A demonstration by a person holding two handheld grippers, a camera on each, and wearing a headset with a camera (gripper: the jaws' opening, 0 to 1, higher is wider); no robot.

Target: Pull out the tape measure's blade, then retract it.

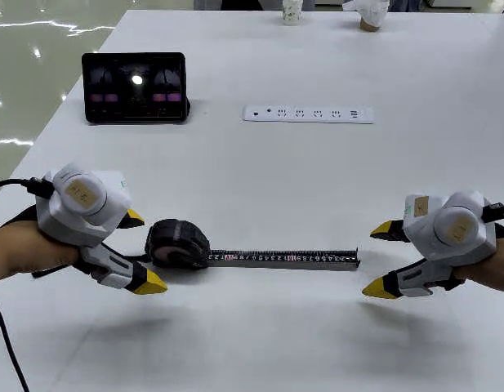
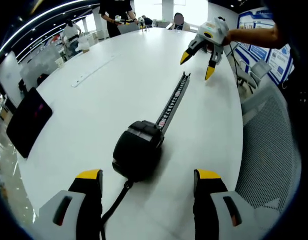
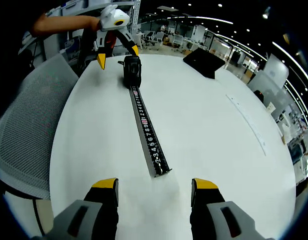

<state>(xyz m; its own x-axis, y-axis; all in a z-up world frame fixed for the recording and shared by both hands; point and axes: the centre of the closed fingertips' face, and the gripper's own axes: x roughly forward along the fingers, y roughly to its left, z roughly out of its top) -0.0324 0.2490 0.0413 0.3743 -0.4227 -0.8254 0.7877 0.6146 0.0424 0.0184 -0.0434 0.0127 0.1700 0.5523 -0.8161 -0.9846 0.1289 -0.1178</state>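
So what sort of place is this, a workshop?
Likely an open-plan office or lab: a white table with a power strip and tablet, a mesh office chair beside it.

Head view: the table (image 1: 333,188) takes up nearly the whole frame. At lower left sits the left gripper (image 1: 145,251), jaws spread, with the tape measure case (image 1: 177,243) on the table just right of its tips. The blade (image 1: 284,259) runs flat from the case toward the right and ends near the right gripper (image 1: 376,260) at lower right, short of its parted jaws without touching them. A tablet (image 1: 136,86) stands at upper left, and a power strip (image 1: 308,113) lies to its right – both well behind the tape measure. A cup (image 1: 292,11) stands at the top edge.

Right gripper view: the blade end (image 3: 161,170) lies just above the jaws, and the blade runs up to the case at upper left.
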